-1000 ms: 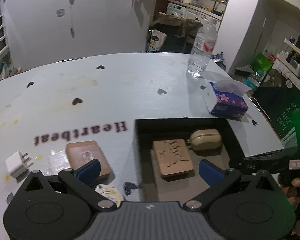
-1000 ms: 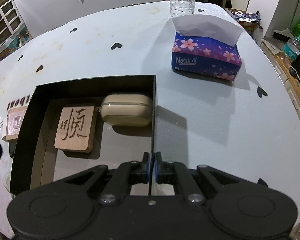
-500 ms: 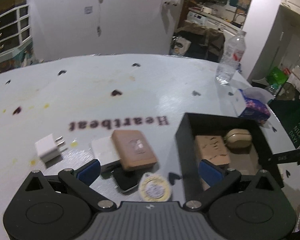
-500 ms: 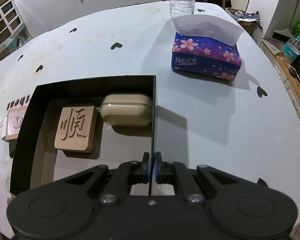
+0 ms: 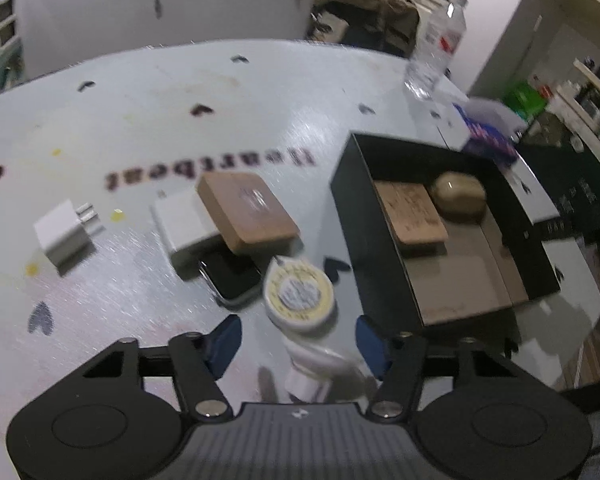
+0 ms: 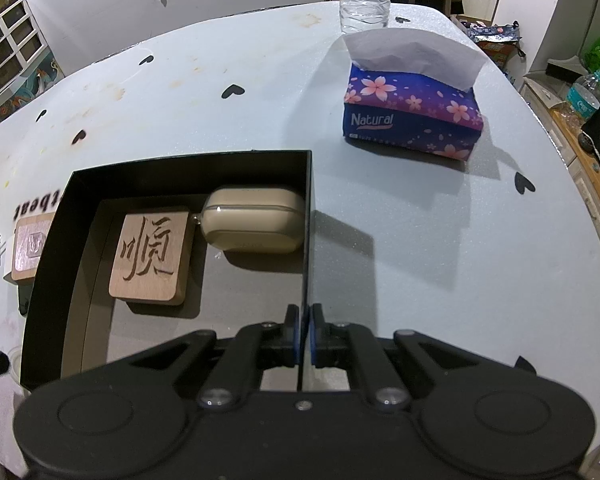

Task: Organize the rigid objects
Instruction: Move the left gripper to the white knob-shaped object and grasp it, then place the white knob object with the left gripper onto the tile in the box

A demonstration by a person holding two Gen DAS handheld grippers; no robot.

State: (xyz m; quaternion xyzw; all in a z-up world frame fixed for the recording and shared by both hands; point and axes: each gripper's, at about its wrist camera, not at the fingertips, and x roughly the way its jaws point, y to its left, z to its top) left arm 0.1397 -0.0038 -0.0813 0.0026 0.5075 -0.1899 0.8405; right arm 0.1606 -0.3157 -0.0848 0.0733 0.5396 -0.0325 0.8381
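While your right gripper (image 6: 304, 334) keeps its fingers clenched on the black box's (image 6: 308, 216) right wall, your left gripper (image 5: 298, 338) hangs spread over the white cup (image 5: 300, 300), blurred but apparently a sealed tub, just beside the box's left wall. Centre the fingers on the tub's sides, then squeeze gently and lift straight.

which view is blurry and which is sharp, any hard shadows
Left wrist view: motion-smeared, the table lettering and the round tape measure soft. Right wrist view: crisp, the carved wooden tile readable; the tissue box and black box wall cast hard shadows to the right.
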